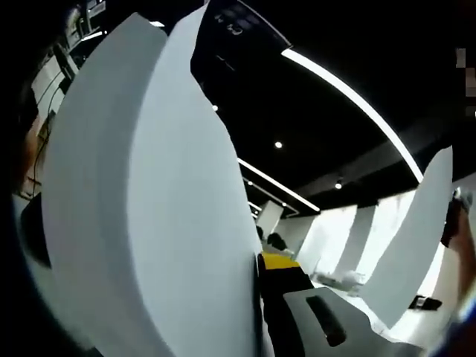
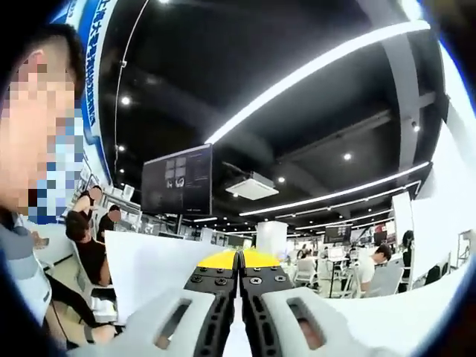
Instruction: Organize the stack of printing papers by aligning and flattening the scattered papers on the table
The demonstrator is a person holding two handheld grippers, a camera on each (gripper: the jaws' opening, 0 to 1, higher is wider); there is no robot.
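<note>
— Where are the printing papers?

— In the left gripper view the papers (image 1: 149,208) stand on edge, lifted and curved, right against the camera and covering most of the picture's left half. The sheets fan apart slightly at the top. No table shows beneath them; the view points up at a dark ceiling with a long light strip (image 1: 349,97). Another white sheet edge (image 1: 416,245) rises at the right.

— And the left gripper?

— The left gripper (image 1: 297,297) shows one grey jaw with a yellow tip just beside the stack's edge; the other jaw is hidden behind the paper, so whether it grips cannot be told.

— The right one?

— In the right gripper view the right gripper (image 2: 239,297) has its two jaws pressed together, with a thin white sheet (image 2: 160,271) caught in the seam between them and spreading out behind to the left.

— What lies around?

— A hanging dark screen (image 2: 177,180), ceiling light strips (image 2: 312,71), and seated people (image 2: 89,238) at the left.
</note>
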